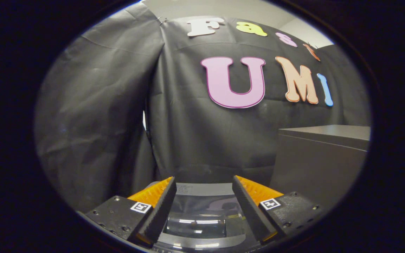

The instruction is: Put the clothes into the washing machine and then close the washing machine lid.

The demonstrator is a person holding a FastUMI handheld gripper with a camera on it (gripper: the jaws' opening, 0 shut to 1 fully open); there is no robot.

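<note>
Looking down past my claw (204, 200), its ridged fingers (162, 207) spread wide and holding nothing, I see the washing machine lid (202, 223) directly below between them: clear, glossy, curved plastic, probably rigid and slippery. I'd press its front edge. A matte grey cabinet (320, 161) stands alongside. No soft clothes visible here.

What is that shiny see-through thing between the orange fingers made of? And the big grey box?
The washing machine lid, seen between the open gripper's fingers, looks like clear glass or plastic: glossy, with bright light streaks. The grey box looks like matte painted metal or board; its flat faces give no shine.
</note>
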